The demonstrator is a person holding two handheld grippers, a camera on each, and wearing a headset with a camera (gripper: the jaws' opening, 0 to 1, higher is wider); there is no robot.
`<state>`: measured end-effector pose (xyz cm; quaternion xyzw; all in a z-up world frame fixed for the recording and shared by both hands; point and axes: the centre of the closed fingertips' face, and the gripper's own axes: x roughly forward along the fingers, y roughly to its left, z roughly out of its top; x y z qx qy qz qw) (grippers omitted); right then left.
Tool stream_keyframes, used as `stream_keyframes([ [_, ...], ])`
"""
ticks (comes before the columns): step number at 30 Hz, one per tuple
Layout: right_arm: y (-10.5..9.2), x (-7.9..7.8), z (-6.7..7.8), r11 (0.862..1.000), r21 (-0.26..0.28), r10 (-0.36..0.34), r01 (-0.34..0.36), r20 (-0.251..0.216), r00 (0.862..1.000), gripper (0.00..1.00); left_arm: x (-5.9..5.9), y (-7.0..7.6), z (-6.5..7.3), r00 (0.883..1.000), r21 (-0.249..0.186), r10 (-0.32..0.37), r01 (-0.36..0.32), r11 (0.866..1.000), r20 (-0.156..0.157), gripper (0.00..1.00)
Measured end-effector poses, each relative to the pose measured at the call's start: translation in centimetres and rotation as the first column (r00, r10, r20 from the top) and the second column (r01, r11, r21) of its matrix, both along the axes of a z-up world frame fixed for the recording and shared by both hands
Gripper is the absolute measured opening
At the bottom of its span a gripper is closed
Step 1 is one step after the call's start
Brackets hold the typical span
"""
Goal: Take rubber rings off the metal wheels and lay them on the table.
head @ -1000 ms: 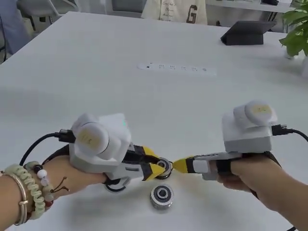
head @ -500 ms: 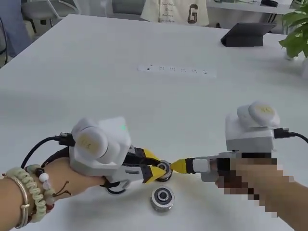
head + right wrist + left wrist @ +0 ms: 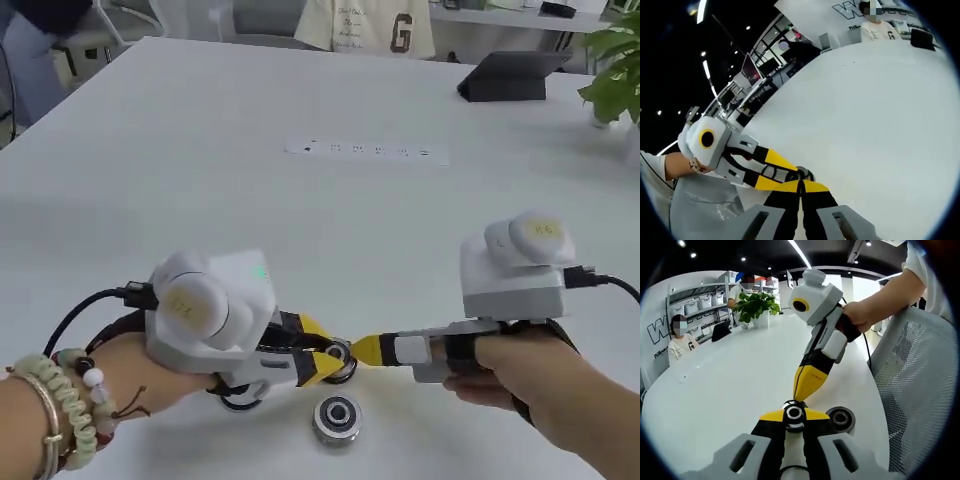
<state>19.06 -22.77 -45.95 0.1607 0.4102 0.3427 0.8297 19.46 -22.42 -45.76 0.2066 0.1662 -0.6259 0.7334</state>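
A small metal wheel [image 3: 338, 353] with a black rubber ring on its rim is held just above the white table [image 3: 300, 220]. My left gripper [image 3: 322, 358] is shut on the wheel [image 3: 794, 413] from the left. My right gripper [image 3: 362, 348] comes in from the right with its yellow tips shut, pinching the rubber ring at the wheel's rim [image 3: 802, 175]. In the left gripper view the right gripper [image 3: 801, 396] touches the top of the wheel. A second wheel [image 3: 336, 415] with its black ring lies flat on the table near me, also seen beside my left jaws [image 3: 840, 418].
A loose black ring [image 3: 236, 397] lies on the table under the left gripper's body. A flush socket strip [image 3: 365, 150] sits mid-table. A dark tablet stand [image 3: 510, 72] and a green plant [image 3: 615, 70] stand at the far right. A mesh chair [image 3: 912, 390] is behind the right hand.
Both grippers stay joined at the held wheel and have sunk slightly toward the table. The head camera has shifted a little.
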Motion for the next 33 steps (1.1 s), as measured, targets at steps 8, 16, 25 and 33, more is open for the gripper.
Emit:
stream_keyframes([
  [8,0.04,0.14,0.13,1.000,-0.003,0.014,-0.014,0.009,1.000,0.00,-0.01,-0.06,0.00,1.000,-0.001,0.001,-0.001,1.000,-0.002,0.07],
  [16,0.18,0.18,0.32,1.000,0.007,0.024,-0.024,0.016,1.000,0.00,0.00,-0.08,-0.03,1.000,-0.004,0.002,-0.003,1.000,-0.007,0.07],
  [25,0.16,0.30,0.29,0.999,-0.005,0.033,-0.033,0.026,0.999,0.00,0.08,-0.06,-0.08,1.000,-0.017,0.013,-0.014,1.000,-0.027,0.07],
  [33,0.52,0.24,0.66,0.999,0.019,0.042,-0.042,0.029,0.999,0.00,0.07,-0.05,-0.06,0.999,-0.023,0.016,-0.017,1.000,-0.034,0.07],
])
